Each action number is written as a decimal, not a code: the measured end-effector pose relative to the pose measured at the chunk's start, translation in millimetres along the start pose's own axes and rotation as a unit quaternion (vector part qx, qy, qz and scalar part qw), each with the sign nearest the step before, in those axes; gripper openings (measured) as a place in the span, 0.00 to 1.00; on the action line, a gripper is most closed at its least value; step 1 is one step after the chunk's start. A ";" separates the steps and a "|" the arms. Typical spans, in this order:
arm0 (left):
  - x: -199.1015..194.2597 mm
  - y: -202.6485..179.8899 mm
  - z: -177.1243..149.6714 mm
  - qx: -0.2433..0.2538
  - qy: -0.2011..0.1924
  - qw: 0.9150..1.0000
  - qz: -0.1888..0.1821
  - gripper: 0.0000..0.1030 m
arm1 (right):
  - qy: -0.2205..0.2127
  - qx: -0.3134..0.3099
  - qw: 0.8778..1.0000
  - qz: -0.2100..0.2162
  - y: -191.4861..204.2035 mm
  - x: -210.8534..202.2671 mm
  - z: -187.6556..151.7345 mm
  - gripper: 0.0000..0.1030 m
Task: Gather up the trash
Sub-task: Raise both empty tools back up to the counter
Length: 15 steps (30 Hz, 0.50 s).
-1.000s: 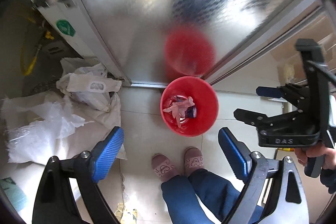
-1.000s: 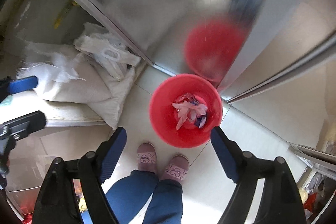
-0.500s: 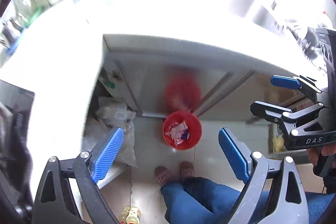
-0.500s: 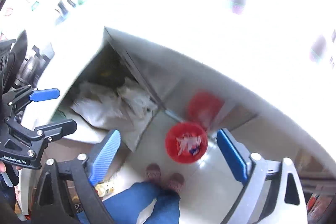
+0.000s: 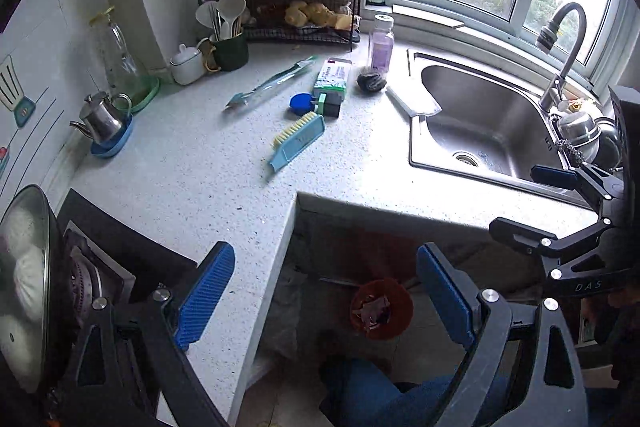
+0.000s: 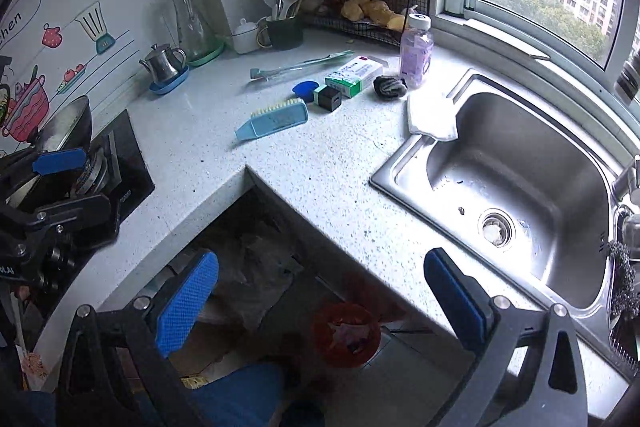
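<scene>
- Left gripper [image 5: 320, 291]: jaws spread wide, nothing between.
- Right gripper [image 6: 320, 301]: jaws opening, empty.
- Red trash bin [image 5: 381, 309] down on floor below speckled countertop [image 5: 208, 167], holding scraps.

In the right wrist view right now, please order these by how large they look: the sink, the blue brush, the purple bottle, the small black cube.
1. Sink, by far the largest.
2. Blue brush.
3. Purple bottle, close to the brush; it stands farther from the camera, so this order is unsure.
4. Black cube, the smallest.
</scene>
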<state>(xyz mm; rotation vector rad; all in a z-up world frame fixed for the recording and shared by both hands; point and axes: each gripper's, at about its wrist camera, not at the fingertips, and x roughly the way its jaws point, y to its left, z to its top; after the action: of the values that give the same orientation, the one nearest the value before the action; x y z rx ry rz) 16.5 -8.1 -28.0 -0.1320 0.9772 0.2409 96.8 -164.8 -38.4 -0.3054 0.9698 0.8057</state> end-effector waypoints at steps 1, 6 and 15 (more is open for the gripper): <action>1.7 4.5 4.8 -0.004 0.002 1.000 -0.002 0.89 | 0.000 -0.003 1.000 0.005 1.5 2.4 6.0 1.00; 18.9 25.5 31.1 -0.021 -0.002 1.000 -0.017 0.89 | 0.004 -0.005 1.000 0.013 3.5 21.6 36.2 1.00; 68.1 78.8 83.1 -0.025 0.020 0.999 0.003 0.89 | 0.049 0.034 0.998 0.007 13.7 76.7 101.3 1.00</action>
<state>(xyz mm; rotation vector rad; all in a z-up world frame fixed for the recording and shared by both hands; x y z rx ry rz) 99.3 95.8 -38.9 -0.1814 1.0109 0.2690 172.7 -62.2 -44.4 -0.2817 1.0892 0.7737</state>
